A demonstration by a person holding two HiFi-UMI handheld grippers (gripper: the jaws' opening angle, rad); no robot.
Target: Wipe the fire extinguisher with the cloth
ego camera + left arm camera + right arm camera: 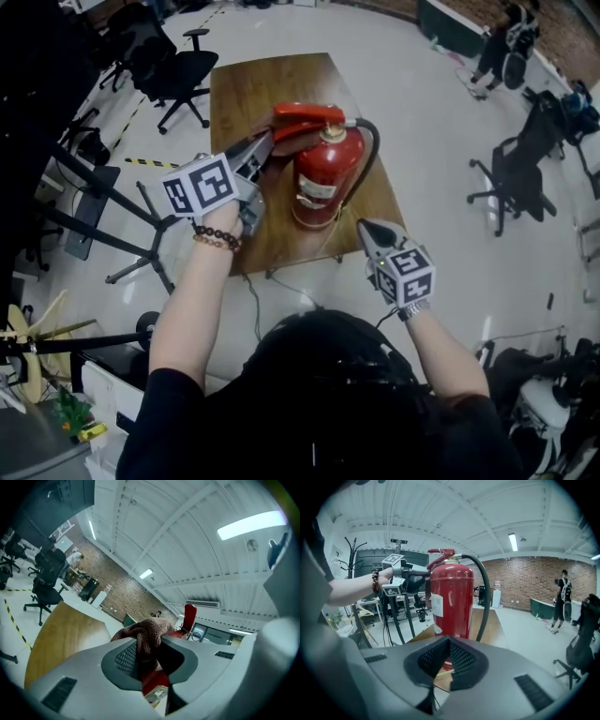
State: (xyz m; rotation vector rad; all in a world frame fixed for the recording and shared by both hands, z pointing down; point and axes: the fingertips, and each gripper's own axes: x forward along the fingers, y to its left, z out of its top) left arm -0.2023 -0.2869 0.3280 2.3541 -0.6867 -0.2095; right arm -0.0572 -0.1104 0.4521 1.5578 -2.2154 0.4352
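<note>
The fire extinguisher (pixel 323 178) is standing upright on the wooden surface (pixel 246 89). In the head view the left gripper (pixel 265 146) is reaching to its upper part, just under the red handle (pixel 305 117), but what it is carrying is hard to make out there. The left gripper view is showing it clearly: a brownish cloth (pixel 146 632) is clenched between the jaws. The right gripper (pixel 368 231) is hovering near the cylinder, apart from it. Its own view is showing the jaws pressed together on nothing, and the black hose (pixel 485 592) is hanging beside the cylinder.
</note>
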